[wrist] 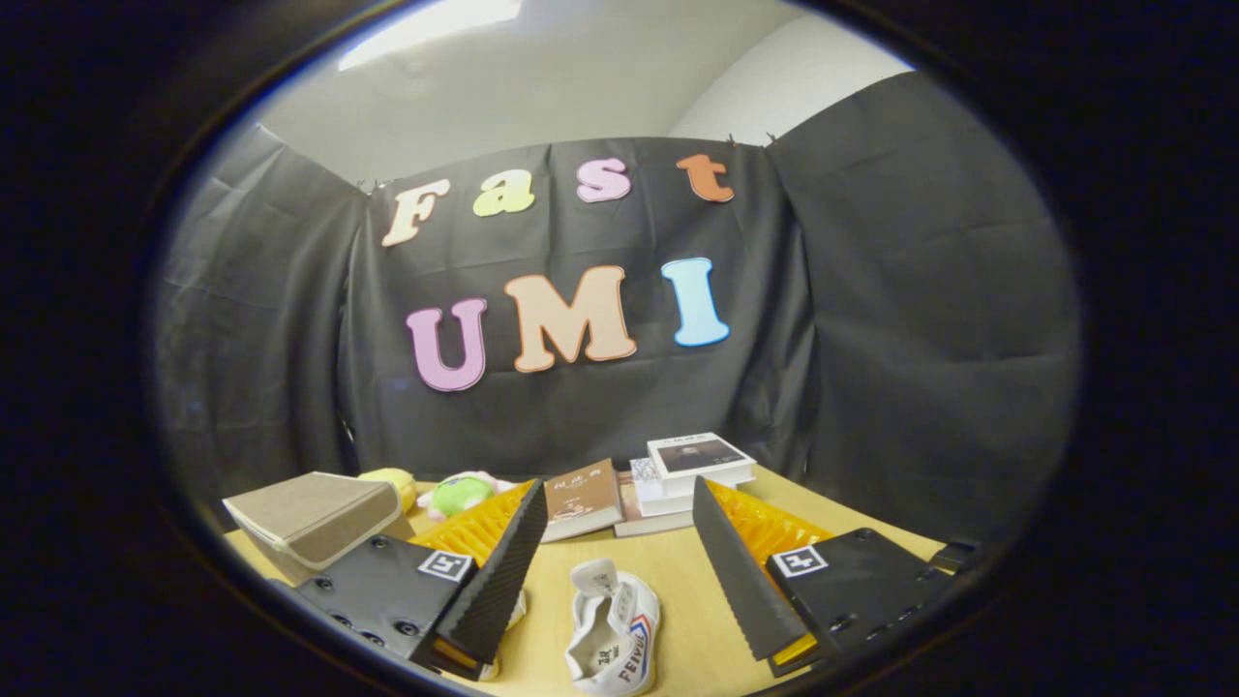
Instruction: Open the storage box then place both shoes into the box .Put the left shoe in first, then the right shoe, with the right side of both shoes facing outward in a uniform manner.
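Claw [619, 571] spread wide, holding nothing; white shoe [614, 629] on table [697, 620] between fingers, untouched.

A second shoe [510, 620] hides almost wholly behind the tool's [619, 581] left finger.

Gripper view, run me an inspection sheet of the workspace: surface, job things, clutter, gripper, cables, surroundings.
Surface: light wooden table.
Job's things: white shoe lies on the table between the fingers, opening toward the camera; second shoe mostly hidden behind the left finger; storage box beyond the left finger, grey lid tilted, open or shut unclear.
Clutter: brown book and stack of books beyond the fingers; yellow plush toy and green plush toy beside the box.
Gripper: gripper open, fingers spread wide, touching nothing.
Cables: nothing seen.
Surroundings: black cloth wall, white ceiling above.
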{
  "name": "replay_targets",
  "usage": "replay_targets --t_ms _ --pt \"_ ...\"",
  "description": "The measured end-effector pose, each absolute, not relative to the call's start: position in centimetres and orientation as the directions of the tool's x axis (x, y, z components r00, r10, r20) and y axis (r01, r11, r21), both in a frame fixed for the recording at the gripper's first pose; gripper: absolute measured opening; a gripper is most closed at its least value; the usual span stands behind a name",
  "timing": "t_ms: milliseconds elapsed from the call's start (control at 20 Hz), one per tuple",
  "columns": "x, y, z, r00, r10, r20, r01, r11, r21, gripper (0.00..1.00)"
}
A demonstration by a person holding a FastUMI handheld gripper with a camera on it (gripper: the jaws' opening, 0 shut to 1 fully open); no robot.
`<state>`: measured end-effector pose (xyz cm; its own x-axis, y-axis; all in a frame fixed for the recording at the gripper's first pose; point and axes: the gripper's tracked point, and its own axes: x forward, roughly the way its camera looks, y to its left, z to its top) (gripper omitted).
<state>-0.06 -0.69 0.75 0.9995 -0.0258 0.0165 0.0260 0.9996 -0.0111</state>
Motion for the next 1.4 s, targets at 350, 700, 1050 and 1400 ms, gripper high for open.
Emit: replay_targets --t_ms 350,700,1050,1400 --pt "0.1 1.0 0.0 1.000 -0.021 -0.001 0.021 0.999 0.031 0.99" --pt "0.8 7.6 -2.6 0.994 0.099 -0.050 -0.070 0.912 0.403 0.99" --pt "0.0 16.5 -8.3 0.938 0.322 -0.126 -0.122 0.649 0.751 0.99" --pt "-3.2 21.9 -12.9 0.865 0.470 -0.177 0.002 0.350 0.937 0.99"
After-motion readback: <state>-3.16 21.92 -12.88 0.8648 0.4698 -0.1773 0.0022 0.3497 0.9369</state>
